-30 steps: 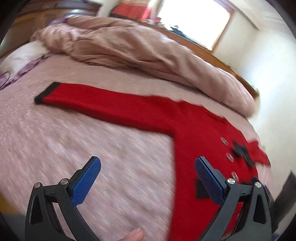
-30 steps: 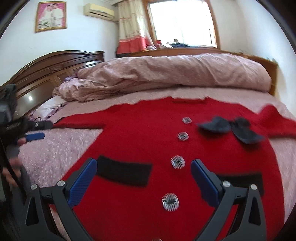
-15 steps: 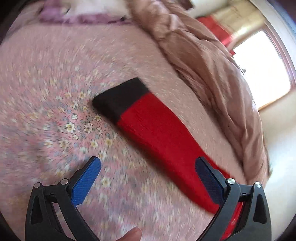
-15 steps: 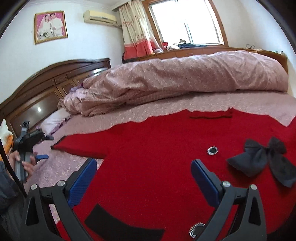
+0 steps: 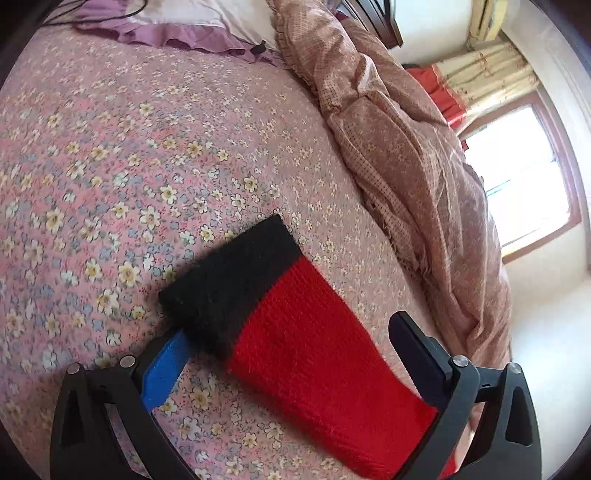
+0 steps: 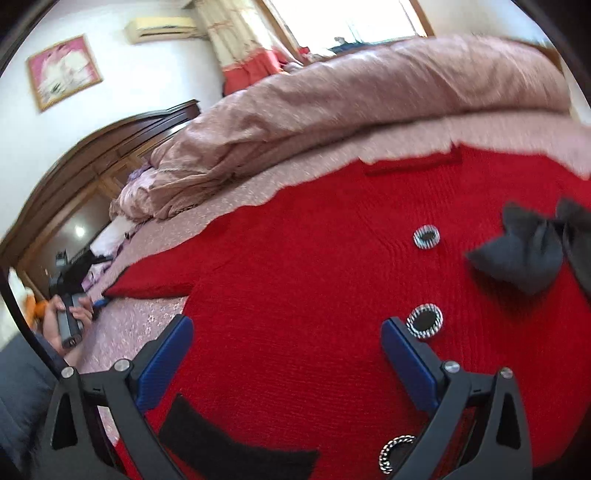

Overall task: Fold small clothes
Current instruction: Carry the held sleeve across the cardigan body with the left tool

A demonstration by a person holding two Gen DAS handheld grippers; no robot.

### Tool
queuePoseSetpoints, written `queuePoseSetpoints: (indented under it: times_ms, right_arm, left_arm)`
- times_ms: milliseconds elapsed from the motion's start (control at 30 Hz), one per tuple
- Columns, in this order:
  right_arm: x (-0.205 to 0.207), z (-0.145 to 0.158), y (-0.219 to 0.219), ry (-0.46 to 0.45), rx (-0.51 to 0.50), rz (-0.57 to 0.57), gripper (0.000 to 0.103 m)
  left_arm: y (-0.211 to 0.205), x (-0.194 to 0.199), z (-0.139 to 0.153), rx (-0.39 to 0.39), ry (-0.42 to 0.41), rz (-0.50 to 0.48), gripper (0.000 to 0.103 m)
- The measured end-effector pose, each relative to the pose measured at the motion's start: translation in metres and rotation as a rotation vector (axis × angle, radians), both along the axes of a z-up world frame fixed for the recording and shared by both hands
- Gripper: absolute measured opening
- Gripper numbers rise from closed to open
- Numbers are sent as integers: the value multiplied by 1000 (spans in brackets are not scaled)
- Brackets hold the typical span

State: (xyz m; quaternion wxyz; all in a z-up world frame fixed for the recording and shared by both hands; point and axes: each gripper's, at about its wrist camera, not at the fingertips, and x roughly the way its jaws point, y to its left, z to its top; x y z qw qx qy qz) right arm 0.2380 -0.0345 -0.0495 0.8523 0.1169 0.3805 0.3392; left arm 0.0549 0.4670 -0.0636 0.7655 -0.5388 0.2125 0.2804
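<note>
A small red knit sweater point(image 6: 314, 277) lies spread flat on the bed, with round buttons point(image 6: 424, 320), a black bow point(image 6: 524, 254) and a black pocket trim point(image 6: 236, 450). My right gripper point(image 6: 286, 326) hovers open just over its front. In the left wrist view one red sleeve point(image 5: 314, 350) with a black cuff point(image 5: 229, 280) runs between the fingers of my open left gripper point(image 5: 290, 330). The cuff's corner lies over the left blue pad point(image 5: 166, 369). A hand point(image 6: 68, 317) holds that left gripper at the sleeve end, seen far left in the right wrist view.
A pink floral bedsheet point(image 5: 110, 166) lies under everything. A bunched pink quilt point(image 5: 399, 147) runs along the far side of the bed, and a pillow point(image 5: 184, 26) lies by the dark wooden headboard point(image 6: 74, 192). A bright window point(image 5: 524, 173) is beyond.
My left gripper has closed in on the sleeve end, so the black cuff now sits between its fingers. My right gripper has tilted and shifted over the sweater's front.
</note>
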Motion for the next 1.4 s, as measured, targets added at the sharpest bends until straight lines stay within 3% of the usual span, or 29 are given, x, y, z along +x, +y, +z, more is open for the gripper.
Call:
queuePoseSetpoints:
  times_ms: [167,300,400,500,600,633,667,800,867,967,1100,1300,1400]
  right_arm:
    - [3,-4,-4,24,27,-8,103]
    - [3,-4,-4,20,16,-7,103]
    - [2,-4,-7,23,25,-7,103]
    - [3,-3,-5,26,28,-8,103]
    - [3,-2,-4,25,20,-8,103]
    - [2,-2,-4,25,19,-8,103]
    - [2,-2,-4,26,20,-8,103]
    - [2,-2,-3,27,23,-8,103]
    - [2,-1,-6,38,41,-6,103]
    - [2,4,-20,45,124,-21,103]
    - [6,15,-51,52,216,-45,103]
    - [19,36,-141,81,287,-143,103]
    - [25,44,-202,35,313,-192,103]
  left_arm:
    - [-23,-3,1,-78,-83,-8,97]
    - [-25,11,0,-27,-27,-19,89]
    - [-18,13,0,-17,-30,-4,85]
    - [-16,9,-2,-21,-29,15,73]
    - [-12,4,-8,-44,-14,21,39]
    - [-10,2,-11,-64,-19,5,20]
    - [-7,-1,-17,-88,-43,0,13]
    - [-6,-10,-14,-80,-121,32,7]
    - [-17,-9,7,-2,-123,7,5]
    - [-50,17,40,160,-53,-91,5]
    - [-96,51,63,204,-74,-176,5]
    - [-189,113,110,293,-101,-316,5]
    - [-242,147,135,374,-98,-425,5]
